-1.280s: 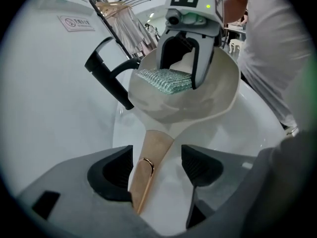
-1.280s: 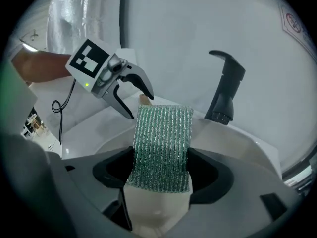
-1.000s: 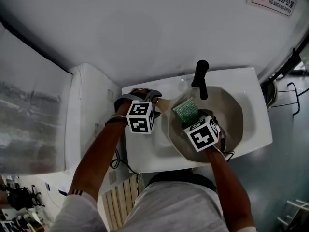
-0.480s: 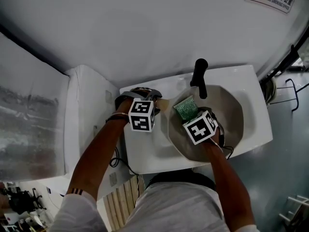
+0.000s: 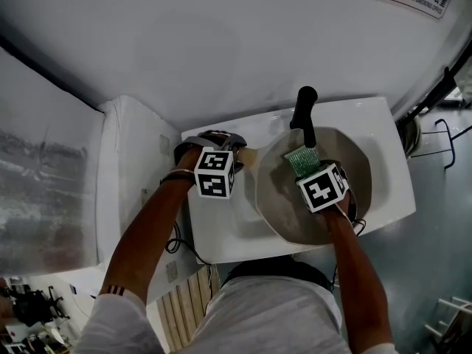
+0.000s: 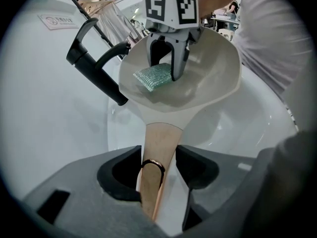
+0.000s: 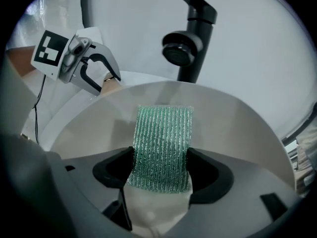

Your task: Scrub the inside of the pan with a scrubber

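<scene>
A cream pan (image 5: 280,198) lies in the white sink, its wooden handle (image 5: 247,157) pointing left. My left gripper (image 5: 234,152) has that handle (image 6: 159,143) between its jaws, which are closing, with the pads against its sides. Inside the pan (image 7: 233,128), my right gripper (image 5: 306,169) is shut on a green mesh scrubber (image 5: 302,159). The scrubber (image 7: 163,143) sticks out ahead of the jaws and rests on the pan's inner wall, below the faucet. The left gripper view shows the scrubber (image 6: 151,77) flat against the pan's floor (image 6: 208,68).
A black faucet (image 5: 304,116) rises at the back of the sink (image 5: 383,161), its spout over the pan's far rim. A white counter (image 5: 140,168) adjoins at the left. A wire rack (image 5: 442,142) stands to the right, near the wall.
My right gripper has slid the scrubber to the right across the pan, toward the faucet side. The left gripper has stayed at the handle.
</scene>
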A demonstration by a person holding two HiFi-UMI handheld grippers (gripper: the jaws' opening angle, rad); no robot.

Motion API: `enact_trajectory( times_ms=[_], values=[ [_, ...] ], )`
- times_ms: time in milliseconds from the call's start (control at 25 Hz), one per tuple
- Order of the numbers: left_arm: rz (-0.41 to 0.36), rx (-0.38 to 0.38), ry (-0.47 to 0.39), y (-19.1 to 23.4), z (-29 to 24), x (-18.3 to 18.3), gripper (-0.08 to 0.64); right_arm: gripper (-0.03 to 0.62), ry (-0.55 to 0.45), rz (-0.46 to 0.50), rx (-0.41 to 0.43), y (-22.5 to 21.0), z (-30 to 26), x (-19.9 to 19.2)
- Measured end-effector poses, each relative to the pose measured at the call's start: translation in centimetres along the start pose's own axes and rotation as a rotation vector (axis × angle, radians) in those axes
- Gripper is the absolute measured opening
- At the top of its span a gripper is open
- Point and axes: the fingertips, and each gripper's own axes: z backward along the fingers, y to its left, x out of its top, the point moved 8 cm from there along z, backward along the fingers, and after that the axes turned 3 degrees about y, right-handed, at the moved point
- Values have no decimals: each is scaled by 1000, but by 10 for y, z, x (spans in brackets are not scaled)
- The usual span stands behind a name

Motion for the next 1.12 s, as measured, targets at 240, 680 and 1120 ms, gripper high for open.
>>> enact_trajectory(
  times_ms=[240,680,1120],
  values=[
    [-6,-5,-2,0,0,-1,227,339,5,-31,-45,-20,12,-6],
    [-2,-10,-3,0,0,-1,225,340,-20,57,12,12,39,-6],
    [4,-13,-4,0,0,-1,225,339,50,165,150,74,13,-2]
  ],
)
